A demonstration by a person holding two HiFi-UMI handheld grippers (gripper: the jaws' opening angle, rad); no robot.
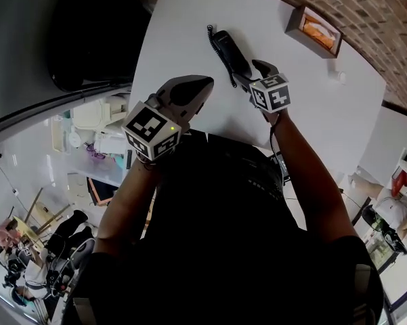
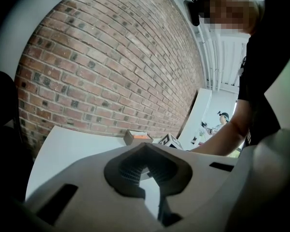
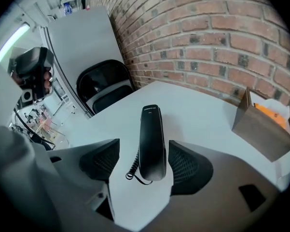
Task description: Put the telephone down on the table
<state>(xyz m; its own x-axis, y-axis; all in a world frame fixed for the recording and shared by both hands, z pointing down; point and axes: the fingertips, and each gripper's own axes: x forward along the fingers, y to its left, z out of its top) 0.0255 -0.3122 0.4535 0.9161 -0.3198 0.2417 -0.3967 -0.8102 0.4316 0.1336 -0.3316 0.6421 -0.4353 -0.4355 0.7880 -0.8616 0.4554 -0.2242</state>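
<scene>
A black telephone handset lies flat on the white table, its coiled cord trailing from one end. My right gripper hangs just above the handset's near end and is open. In the right gripper view the handset shows between the two spread pads, resting on the table with a gap to each pad. My left gripper is held over the table's near edge, left of the handset, shut with nothing in it; its pads meet in the left gripper view.
A brown cardboard box with something orange inside stands at the table's far right by the brick wall. A black chair sits past the table's left edge. Cluttered shelves are at the lower left.
</scene>
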